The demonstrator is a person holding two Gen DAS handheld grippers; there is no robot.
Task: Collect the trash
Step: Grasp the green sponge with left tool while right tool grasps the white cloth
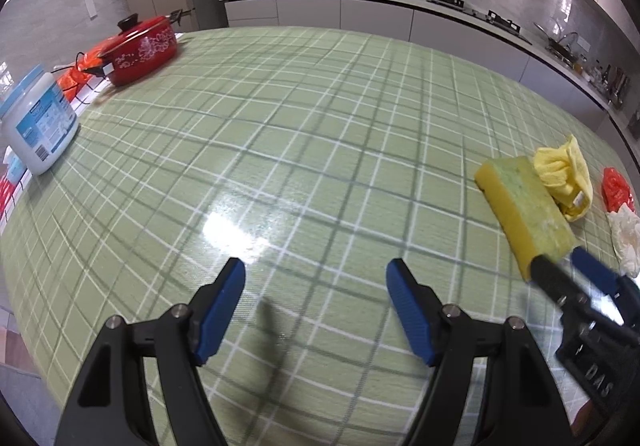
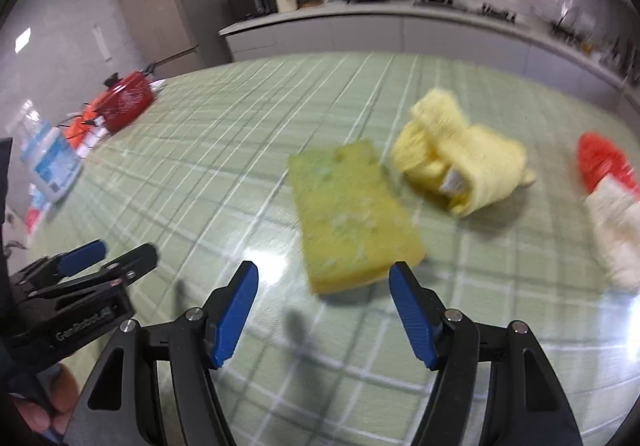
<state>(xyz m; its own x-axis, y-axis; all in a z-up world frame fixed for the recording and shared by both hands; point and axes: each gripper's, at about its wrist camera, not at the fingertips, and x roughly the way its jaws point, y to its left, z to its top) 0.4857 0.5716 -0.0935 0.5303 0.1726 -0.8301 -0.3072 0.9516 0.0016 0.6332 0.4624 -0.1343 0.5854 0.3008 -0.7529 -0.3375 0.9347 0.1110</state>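
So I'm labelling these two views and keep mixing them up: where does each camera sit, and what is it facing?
Left wrist: on the left gripper, angled down at the green checked tablecloth; its open blue fingers and the right gripper show.
Right wrist: on the right gripper, facing the yellow-green rectangular sponge; the left gripper shows.
Shared: the sponge, yellow crumpled cloth, red lidded pot.

tablecloth [image 1: 304,118]: pale green, plaid of white and darker green lines, glossy white glare spot. sponge [image 2: 352,214]: yellow sides, greenish mottled top. cloth [image 2: 460,158]: soft yellow, small white tag. crumpled bag [image 2: 600,162]: red-orange, next to a white crumpled wad [image 2: 616,230]. pot [image 1: 140,48]: red with white floral print, black knob. jar [image 1: 38,122]: white body, light blue lid and label. left gripper [image 1: 316,278] and right gripper [image 2: 324,278]: black frames, blue pads.
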